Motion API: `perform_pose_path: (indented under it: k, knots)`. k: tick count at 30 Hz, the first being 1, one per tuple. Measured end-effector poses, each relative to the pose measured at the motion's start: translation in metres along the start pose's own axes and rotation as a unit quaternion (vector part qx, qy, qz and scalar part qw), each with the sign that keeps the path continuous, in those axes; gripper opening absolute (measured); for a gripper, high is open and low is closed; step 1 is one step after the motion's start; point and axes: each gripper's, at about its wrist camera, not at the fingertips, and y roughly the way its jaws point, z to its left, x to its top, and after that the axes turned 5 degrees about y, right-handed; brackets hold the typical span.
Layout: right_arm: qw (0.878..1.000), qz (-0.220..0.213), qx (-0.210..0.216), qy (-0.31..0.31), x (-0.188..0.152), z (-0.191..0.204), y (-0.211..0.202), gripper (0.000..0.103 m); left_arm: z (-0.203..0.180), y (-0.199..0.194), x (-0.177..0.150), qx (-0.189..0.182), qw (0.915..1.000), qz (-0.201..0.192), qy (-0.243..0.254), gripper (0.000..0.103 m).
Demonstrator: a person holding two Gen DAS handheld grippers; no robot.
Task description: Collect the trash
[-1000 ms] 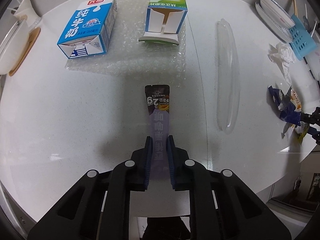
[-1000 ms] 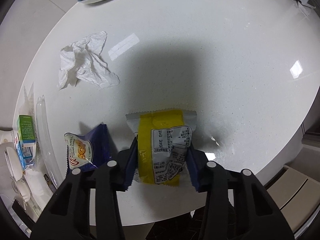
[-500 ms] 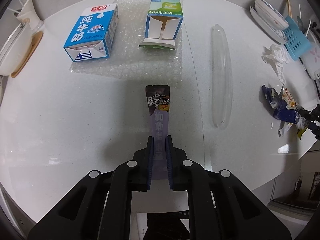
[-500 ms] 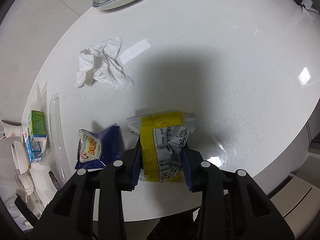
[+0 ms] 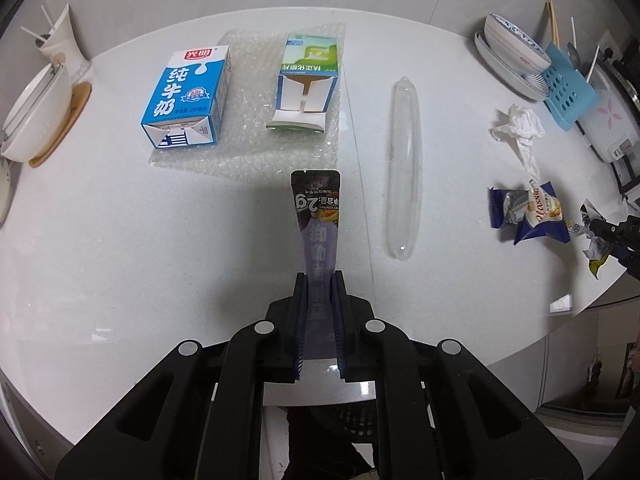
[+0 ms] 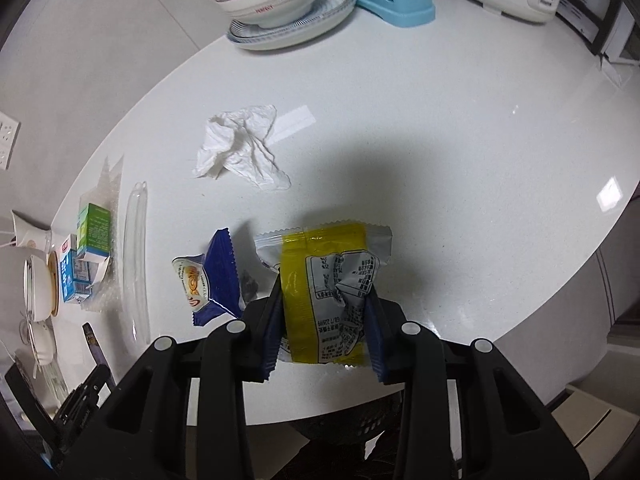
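Blue-white milk carton (image 5: 188, 98); green-white box (image 5: 309, 80); yellow-silver wrapper (image 6: 328, 292); navy wrapper (image 6: 212, 280).

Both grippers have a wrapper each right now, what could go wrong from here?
The left hand-held gripper pinches only the near end of the long coffee stick sachet; most of it sticks out ahead, so it may flop or slip free in transit.

The right hand-held gripper crumples the yellow wrapper between its fingers, and the blue snack wrapper lies right beside the left finger, so it could get dragged or knocked off the table edge.
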Motion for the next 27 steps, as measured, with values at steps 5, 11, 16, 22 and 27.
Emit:
perform_pose_path:
  k: [5,11,16,22,27]
  knots:
    - [0.999,-0.027,0.008,-0.028,-0.008,-0.001,-0.022,0.034,-0.008,-0.010,-0.005,-0.005,0.9999,-0.008,0.005,0.011]
    - [0.997,-0.045,0.017,-0.057,-0.025,-0.001,-0.042,0.034,-0.016,-0.021,-0.017,-0.008,0.9998,-0.016,0.007,0.011]
    - [0.995,-0.052,0.025,-0.081,-0.042,0.002,-0.056,0.034,-0.020,-0.032,-0.030,-0.010,0.9997,-0.022,0.008,0.011]
    - [0.992,-0.054,0.036,-0.108,-0.062,0.006,-0.068,0.034,-0.024,-0.043,-0.044,-0.014,0.9995,-0.027,0.006,0.011]
    - [0.988,-0.050,0.042,-0.137,-0.079,0.011,-0.070,0.034,-0.028,-0.048,-0.057,-0.015,0.9995,-0.029,0.004,0.011]
